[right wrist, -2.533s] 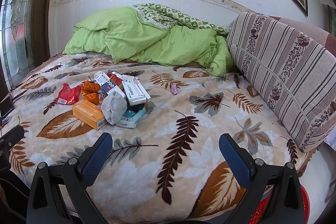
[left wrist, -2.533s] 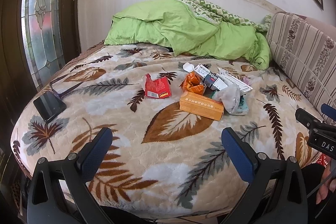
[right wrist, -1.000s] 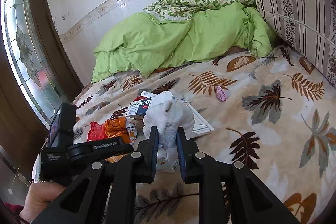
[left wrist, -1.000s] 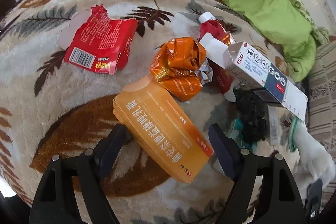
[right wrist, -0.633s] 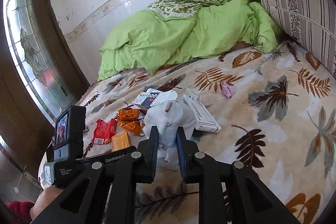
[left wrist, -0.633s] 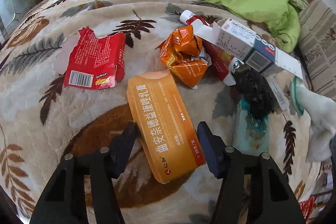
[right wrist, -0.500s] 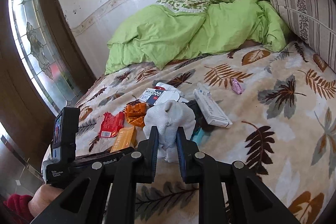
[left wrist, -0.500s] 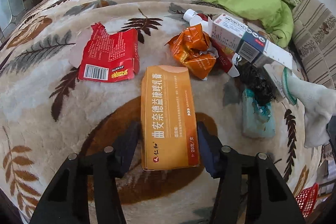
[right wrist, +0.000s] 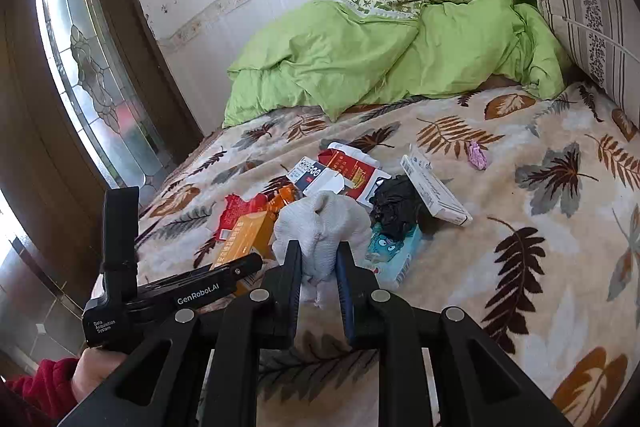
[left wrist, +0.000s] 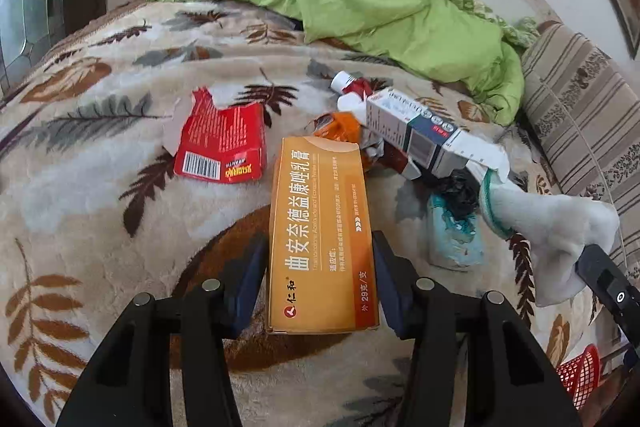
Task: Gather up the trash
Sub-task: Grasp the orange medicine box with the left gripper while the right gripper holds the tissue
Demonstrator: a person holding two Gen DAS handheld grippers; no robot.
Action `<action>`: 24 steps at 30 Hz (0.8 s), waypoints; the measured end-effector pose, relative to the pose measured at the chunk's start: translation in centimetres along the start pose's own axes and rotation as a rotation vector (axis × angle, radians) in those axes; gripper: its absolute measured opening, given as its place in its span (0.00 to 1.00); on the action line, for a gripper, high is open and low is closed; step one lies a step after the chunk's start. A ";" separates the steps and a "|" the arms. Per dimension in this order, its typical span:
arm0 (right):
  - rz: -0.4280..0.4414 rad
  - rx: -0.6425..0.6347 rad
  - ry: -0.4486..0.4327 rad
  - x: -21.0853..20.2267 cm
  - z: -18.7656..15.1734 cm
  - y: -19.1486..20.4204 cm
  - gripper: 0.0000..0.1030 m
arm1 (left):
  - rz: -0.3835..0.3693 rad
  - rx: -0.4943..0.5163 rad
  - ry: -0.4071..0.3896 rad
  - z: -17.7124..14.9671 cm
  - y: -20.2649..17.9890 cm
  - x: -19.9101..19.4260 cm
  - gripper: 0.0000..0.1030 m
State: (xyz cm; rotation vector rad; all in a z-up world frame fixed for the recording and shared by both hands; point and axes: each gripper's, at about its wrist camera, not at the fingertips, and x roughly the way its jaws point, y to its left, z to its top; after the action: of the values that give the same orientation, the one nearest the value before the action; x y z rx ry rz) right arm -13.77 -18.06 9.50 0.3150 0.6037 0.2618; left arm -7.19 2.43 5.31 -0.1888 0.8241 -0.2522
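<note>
Two hand-held grippers: left closing around one orange box; right clamps one sock.

Long orange cardboard box with Chinese print: flat side up, pointing away from the bed's near edge, between two blue gripper pads. Torn, flattened red packet: lies just to its left, barcode up. Crumpled orange foil wrapper: at the box's far end. White-and-navy carton with open flap: tilted over a red tube with white cap. Black crumpled bag: on a teal tissue pack. Limp white sock: clamped, hanging. Small pink wrapper: apart, toward the striped backrest.
</note>
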 end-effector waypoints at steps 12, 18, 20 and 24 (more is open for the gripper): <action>0.141 0.201 0.186 0.6 -3.4 -2.1 0.17 | -0.005 0.079 -0.070 -0.8 -0.9 -3.3 0.49; 0.182 0.073 0.211 0.9 -3.5 -0.2 0.18 | 0.020 0.056 -0.063 -0.7 0.4 -3.1 0.49; 0.182 0.088 0.171 0.4 -3.3 -0.5 0.18 | 0.014 0.050 -0.066 -0.7 0.6 -3.1 0.49; 0.188 0.166 0.076 -0.9 -2.6 -2.3 0.16 | 0.006 0.080 -0.079 -0.9 -0.2 -3.4 0.49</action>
State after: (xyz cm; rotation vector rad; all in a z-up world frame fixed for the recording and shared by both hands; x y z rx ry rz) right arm -15.63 -19.89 7.13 0.5251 0.6733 0.4063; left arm -10.13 3.17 7.16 -0.1205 0.7347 -0.2697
